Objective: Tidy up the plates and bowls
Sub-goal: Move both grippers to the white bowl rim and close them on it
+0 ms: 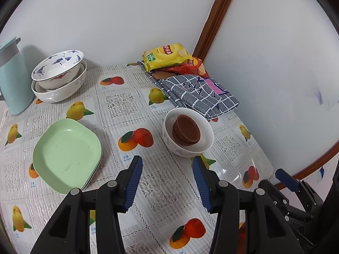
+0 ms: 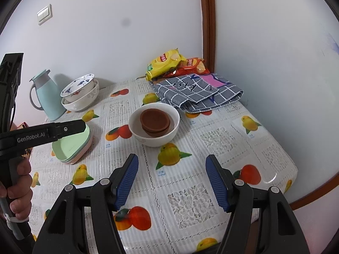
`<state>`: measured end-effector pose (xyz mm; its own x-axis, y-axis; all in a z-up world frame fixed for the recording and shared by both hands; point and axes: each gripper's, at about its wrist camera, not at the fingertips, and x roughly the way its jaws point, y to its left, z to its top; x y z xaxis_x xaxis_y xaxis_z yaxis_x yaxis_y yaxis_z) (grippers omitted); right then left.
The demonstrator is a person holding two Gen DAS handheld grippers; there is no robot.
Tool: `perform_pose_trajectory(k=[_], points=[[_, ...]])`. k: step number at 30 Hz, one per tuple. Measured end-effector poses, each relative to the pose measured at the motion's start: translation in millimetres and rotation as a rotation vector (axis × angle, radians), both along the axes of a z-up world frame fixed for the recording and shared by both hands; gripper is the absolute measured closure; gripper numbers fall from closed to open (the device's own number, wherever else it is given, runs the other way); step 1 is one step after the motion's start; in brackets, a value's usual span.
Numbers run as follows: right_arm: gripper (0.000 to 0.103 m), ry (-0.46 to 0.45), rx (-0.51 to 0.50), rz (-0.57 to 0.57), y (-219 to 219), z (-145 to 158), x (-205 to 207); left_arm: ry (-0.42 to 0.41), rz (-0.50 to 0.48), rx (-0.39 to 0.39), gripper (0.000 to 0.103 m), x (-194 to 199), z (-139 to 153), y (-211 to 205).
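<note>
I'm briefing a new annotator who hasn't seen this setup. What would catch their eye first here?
Mid-table, a white bowl holding stacked brown dishes stands out on the fruit-print tablecloth. To its left sits a stack of green plates. In the far corner, yellow and red snack bags lie beside a folded checked cloth.

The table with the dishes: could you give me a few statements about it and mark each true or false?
1. Brown dishes sit inside the white bowl. True.
2. The left gripper holds a plate. False: its jaws are open with nothing between them.
3. The green plates lie in a stack. True.
4. The blue-patterned bowl stands alone on the tablecloth. False: it rests nested in a larger white bowl.
5. The snack bags lie by the checked cloth. True.
</note>
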<state>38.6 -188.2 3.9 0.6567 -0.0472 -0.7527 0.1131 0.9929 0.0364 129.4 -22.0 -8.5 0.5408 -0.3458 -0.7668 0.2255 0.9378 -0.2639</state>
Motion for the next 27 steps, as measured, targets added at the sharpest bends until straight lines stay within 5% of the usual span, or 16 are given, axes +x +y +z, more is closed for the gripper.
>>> perform_pose_trajectory(k=[27], points=[[0.038,0.068,-0.016,-0.028,-18.2,-43.7,86.1,0.089,-0.006,-0.001,0.056,62.0,-46.0,-8.4]])
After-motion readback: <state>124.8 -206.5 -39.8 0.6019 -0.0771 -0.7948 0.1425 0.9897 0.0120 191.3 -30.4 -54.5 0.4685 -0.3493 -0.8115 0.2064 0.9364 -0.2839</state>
